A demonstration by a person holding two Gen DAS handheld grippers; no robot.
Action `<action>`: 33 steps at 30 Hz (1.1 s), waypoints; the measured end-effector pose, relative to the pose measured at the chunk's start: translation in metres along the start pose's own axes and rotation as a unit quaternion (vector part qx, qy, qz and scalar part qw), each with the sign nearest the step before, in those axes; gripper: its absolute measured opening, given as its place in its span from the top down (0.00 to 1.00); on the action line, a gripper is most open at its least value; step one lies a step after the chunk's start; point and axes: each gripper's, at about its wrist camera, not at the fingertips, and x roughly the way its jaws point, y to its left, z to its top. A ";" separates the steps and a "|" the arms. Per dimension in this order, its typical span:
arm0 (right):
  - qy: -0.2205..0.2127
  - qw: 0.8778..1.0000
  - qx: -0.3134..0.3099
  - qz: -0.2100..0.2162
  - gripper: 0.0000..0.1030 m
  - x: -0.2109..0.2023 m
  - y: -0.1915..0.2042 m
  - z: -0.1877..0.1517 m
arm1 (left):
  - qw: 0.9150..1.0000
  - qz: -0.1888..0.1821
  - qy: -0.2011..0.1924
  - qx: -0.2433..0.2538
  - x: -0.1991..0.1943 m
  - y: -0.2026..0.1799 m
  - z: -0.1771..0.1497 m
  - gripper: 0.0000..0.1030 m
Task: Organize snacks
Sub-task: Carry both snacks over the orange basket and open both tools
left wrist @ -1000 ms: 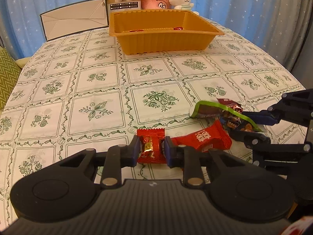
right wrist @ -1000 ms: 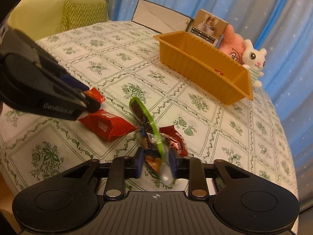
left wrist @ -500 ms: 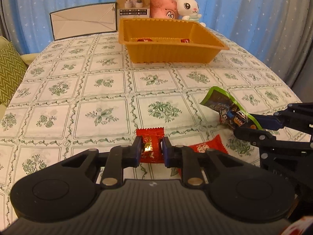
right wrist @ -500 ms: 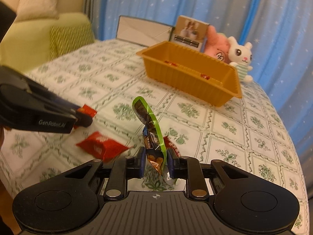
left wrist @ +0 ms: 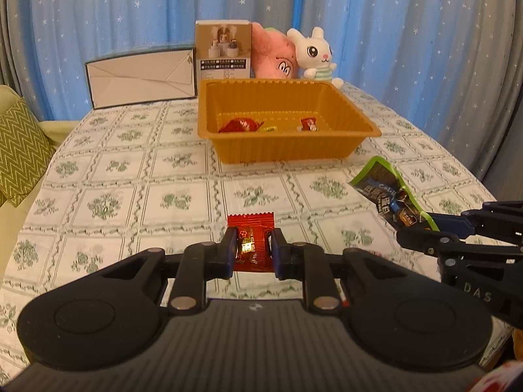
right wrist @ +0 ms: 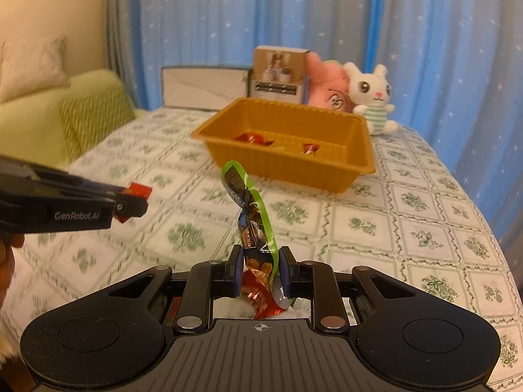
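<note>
My left gripper is shut on a red candy packet and holds it above the table. My right gripper is shut on a green-edged dark snack packet, which stands upright between the fingers; it also shows at the right of the left wrist view. The orange tray stands ahead at mid-table with a few small candies inside. A red wrapper lies on the table below the right gripper. The left gripper shows in the right wrist view, holding the red packet.
Behind the tray stand a white folded card, a small product box, a pink plush and a white bunny plush. A green zigzag cushion lies off the table's left edge. Blue curtains hang behind.
Both grippers have lifted their packets off the table and moved toward the tray. The other red packet that lay between them is out of the left wrist view.
</note>
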 end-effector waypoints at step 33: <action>-0.048 0.990 0.136 -0.001 0.78 0.066 -0.075 0.130 | 0.998 -0.026 -0.059 0.001 0.069 -0.003 0.136 0.81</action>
